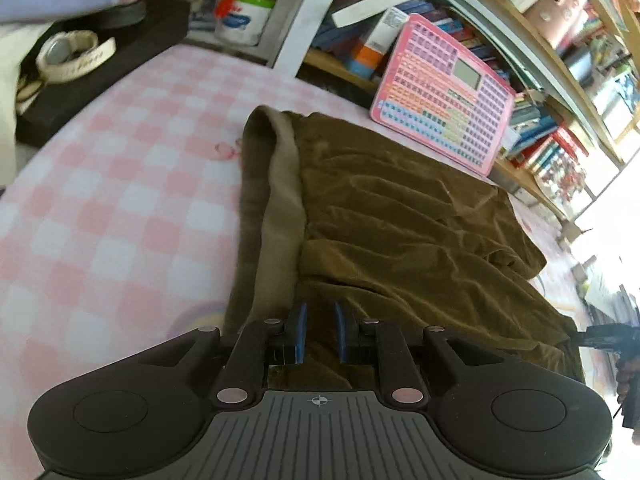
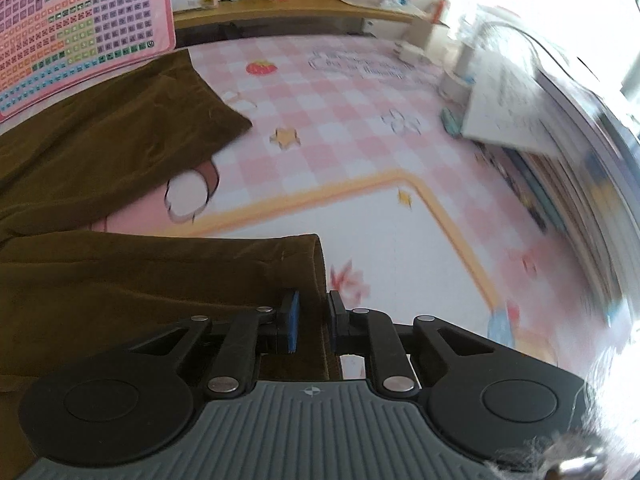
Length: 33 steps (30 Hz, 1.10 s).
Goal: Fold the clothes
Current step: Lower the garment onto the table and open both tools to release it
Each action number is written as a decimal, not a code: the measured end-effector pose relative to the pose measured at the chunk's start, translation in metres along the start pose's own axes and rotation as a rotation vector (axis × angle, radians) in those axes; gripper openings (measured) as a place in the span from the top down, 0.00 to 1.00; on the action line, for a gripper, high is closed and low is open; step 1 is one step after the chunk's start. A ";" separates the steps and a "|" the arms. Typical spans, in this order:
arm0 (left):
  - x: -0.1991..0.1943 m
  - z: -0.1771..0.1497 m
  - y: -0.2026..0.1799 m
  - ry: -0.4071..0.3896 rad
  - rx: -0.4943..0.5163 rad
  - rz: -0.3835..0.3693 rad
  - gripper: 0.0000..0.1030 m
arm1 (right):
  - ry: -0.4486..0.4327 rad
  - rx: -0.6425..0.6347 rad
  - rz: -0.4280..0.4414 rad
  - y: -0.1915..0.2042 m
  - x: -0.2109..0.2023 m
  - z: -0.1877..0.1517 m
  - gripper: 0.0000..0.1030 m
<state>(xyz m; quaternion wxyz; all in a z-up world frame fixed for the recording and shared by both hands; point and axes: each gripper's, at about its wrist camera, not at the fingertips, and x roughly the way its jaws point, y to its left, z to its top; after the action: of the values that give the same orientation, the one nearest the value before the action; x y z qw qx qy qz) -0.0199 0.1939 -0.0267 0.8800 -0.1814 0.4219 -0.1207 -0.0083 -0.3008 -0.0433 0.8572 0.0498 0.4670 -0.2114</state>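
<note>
Fingers of the left gripper stand a little apart, with brown cloth between the blue pads, low over the near edge of the brown trousers; whether the pads actually pinch the cloth cannot be told. That gripper points forward and slightly down along the garment. Just left of its fingers runs the paler waistband, turned over and stretching away from them. Ahead and to the right of them the trousers spread wrinkled over the pink checked mat on the counter. Beyond the cloth a pink toy keyboard leans against the bookshelf, and far left of the fingers a watch lies on a black pad.

Fingers of the right gripper are also slightly apart, straddling the hem end of one trouser leg, which lies to their left and passes between them; a firm grip cannot be confirmed. This gripper is held level and low. The other leg lies further ahead on the left, the two legs apart with mat showing between them.
</note>
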 end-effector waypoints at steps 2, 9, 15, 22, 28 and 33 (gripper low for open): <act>0.000 -0.006 -0.009 0.000 -0.006 0.025 0.84 | -0.007 -0.016 0.018 -0.004 0.007 0.010 0.85; -0.017 -0.016 -0.040 -0.080 -0.050 0.100 0.82 | -0.043 -0.050 0.086 -0.022 -0.020 -0.023 0.75; -0.028 -0.039 -0.072 -0.128 -0.097 0.124 0.72 | -0.082 -0.067 0.166 -0.040 -0.055 -0.073 0.75; -0.037 -0.086 -0.116 -0.142 -0.101 0.109 0.56 | -0.111 -0.121 0.234 -0.052 -0.081 -0.119 0.75; -0.048 -0.105 -0.129 -0.118 -0.086 0.119 0.51 | -0.096 -0.128 0.236 -0.063 -0.070 -0.123 0.73; -0.055 -0.099 -0.116 -0.140 -0.128 0.134 0.47 | -0.072 -0.092 0.230 -0.078 -0.069 -0.120 0.66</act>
<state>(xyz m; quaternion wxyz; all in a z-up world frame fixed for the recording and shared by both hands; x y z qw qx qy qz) -0.1382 0.0878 0.0036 0.9001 -0.2166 0.3773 -0.0213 -0.1659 -0.3155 -0.0451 0.8934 0.0559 0.4363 -0.0916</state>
